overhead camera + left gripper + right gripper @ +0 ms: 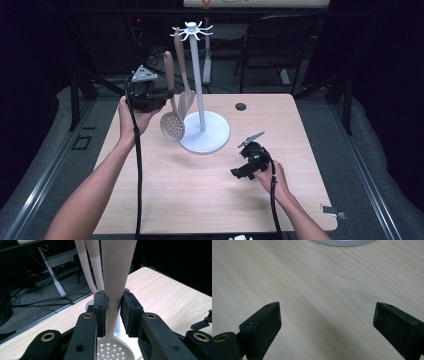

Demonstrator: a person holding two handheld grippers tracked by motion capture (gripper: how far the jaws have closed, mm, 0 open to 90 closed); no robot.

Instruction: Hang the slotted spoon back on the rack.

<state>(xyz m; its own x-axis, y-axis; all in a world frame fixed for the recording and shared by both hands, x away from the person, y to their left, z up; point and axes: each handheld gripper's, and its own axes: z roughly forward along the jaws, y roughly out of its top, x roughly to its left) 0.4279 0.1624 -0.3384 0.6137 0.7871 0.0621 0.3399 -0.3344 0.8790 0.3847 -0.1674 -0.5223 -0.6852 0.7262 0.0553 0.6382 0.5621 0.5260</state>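
My left gripper (pixel 166 95) is shut on the beige handle of a perforated skimmer (pixel 172 125). It holds the skimmer upright in the air, head down, left of the white hook stand (pixel 199 85). Seen from the left gripper view, the pads (pixel 101 312) clamp the narrow neck of the skimmer's handle (pixel 115 275), and its holed head (pixel 112 350) lies below. A second beige utensil (pixel 184 92) hangs from a hook at the stand's top. My right gripper (pixel 238 172) rests low over the table (pixel 312 277), open with nothing between its jaws (pixel 327 322).
The stand's round white base (pixel 205 134) sits mid-table, its edge showing in the right gripper view (pixel 344 242). A cable hole (pixel 240 106) lies behind it. A small clip (pixel 332 211) hangs off the table's near right corner. A dark chair (pixel 280 45) stands beyond the table.
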